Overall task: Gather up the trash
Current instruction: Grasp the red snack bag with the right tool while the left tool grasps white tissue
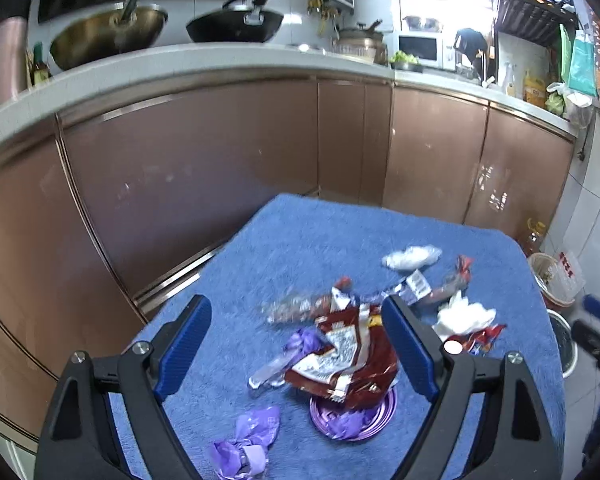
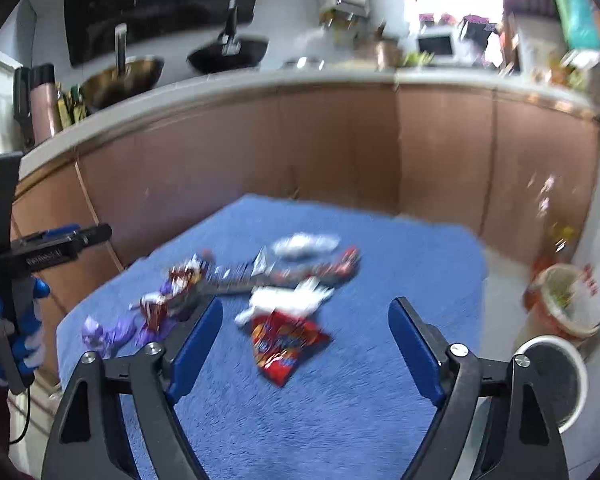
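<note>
I find my left claw (image 1: pixel 296 344) released and nearest the work, the dark red wrapper (image 1: pixel 346 360) lying on the blue counter (image 1: pixel 300 240) directly between its fingers, long axis near-to-far; right claw (image 2: pixel 306 344) likewise released.

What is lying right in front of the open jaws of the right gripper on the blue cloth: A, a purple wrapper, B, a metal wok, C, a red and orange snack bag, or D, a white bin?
C: in the right wrist view the red and orange snack bag lies flat on the blue cloth between and just ahead of the right gripper, whose jaws stand wide apart and hold nothing.
</note>
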Available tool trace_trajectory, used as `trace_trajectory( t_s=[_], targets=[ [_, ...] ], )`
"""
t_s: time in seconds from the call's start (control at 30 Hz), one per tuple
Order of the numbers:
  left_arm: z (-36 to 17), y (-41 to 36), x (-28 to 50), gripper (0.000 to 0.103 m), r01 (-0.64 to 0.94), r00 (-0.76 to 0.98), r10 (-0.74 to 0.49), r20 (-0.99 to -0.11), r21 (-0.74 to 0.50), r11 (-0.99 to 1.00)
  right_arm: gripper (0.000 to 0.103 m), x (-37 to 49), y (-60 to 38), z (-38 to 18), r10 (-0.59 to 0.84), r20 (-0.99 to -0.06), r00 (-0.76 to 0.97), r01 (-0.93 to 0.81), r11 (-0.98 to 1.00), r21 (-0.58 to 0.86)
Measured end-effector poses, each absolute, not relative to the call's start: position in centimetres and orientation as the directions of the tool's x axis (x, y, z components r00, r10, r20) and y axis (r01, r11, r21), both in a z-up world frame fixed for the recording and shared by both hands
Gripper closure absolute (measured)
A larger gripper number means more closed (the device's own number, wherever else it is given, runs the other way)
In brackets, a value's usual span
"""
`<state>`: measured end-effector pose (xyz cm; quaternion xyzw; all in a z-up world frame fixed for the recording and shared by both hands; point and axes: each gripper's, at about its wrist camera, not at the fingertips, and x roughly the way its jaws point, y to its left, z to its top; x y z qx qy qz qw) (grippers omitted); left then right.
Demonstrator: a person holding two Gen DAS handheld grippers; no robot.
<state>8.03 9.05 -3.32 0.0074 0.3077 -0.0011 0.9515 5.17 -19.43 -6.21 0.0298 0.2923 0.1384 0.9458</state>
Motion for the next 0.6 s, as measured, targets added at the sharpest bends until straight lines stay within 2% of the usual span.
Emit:
trace_trajectory(
  t_s=[0.2,0.47,0.53,0.57,0.6],
  targets=[
    [-4.8,7.7,9.6,0.017,0.151,0.742,-0.182,-0.646,-0.104,0.983,0.022,9.0,-17.3,-10.8,0.351,-0.636,0.687,-0.299,0.935,0.194],
    [-5.4,3.5,12.2,0.017,0.246,0.679,-0.301,-0.670,-0.178,0.953,0.024,12.9,-16.2,-14.7,0.362,-0.699,0.617,-0.297,0.929,0.219],
    [-5.9,2.2,13.2,0.017,0.263,0.649,-0.333,-0.684,-0.210,0.942,0.032,13.7,-16.2,-15.8,0.357,-0.719,0.597,-0.293,0.931,0.219],
    [-6.2,1.6,13.6,0.017,0.270,0.637,-0.345,-0.689,-0.219,0.937,0.045,14.0,-16.2,-16.2,0.359,-0.727,0.586,-0.287,0.930,0.228],
    [-6.4,1.0,13.8,0.018,0.278,0.627,-0.354,-0.695,-0.225,0.934,0.054,14.3,-16.6,-16.9,0.375,-0.735,0.565,-0.277,0.925,0.260]
  ],
)
